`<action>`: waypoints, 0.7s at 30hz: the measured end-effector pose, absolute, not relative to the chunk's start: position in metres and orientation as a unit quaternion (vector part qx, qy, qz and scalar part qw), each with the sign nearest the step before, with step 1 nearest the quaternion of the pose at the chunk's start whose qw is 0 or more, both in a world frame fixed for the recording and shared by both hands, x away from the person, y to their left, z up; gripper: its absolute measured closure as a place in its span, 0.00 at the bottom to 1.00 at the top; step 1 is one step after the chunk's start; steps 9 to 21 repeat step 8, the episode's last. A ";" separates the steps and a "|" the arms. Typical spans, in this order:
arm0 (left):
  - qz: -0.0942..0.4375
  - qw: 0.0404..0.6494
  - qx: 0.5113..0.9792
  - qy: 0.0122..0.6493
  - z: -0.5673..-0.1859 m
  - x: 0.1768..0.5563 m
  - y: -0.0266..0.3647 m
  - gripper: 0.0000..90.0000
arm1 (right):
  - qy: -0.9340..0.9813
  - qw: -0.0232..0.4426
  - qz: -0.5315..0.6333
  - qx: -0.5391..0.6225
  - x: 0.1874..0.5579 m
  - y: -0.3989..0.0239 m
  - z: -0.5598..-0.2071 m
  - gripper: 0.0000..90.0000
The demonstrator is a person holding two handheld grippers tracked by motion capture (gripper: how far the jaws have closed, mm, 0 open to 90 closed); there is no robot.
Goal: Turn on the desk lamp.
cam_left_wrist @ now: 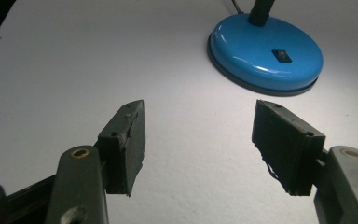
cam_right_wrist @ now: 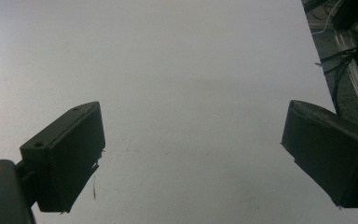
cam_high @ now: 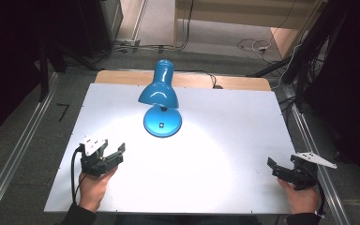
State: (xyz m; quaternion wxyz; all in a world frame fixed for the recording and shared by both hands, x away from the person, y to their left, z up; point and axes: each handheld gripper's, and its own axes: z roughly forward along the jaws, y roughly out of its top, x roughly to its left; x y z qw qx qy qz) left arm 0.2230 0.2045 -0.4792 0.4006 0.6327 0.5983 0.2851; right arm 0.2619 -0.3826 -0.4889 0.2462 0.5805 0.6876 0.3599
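A blue desk lamp stands at the middle back of the white table. It is lit and throws a bright pool of light on the table below. Its round base carries a small black switch on top. My left gripper is held at the front left of the table, open, with nothing between its jaws; the lamp base lies ahead and to the right of it. My right gripper is held at the front right near the table edge, open and holding nothing.
A black cable runs off the back edge of the table behind the lamp. Metal rails flank the table on both sides. Cables lie on the floor beyond the right edge.
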 end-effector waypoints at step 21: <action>0.293 0.399 0.611 0.618 -0.481 0.203 0.230 0.35 | 0.689 0.247 0.358 0.580 0.262 -0.381 -0.489 0.05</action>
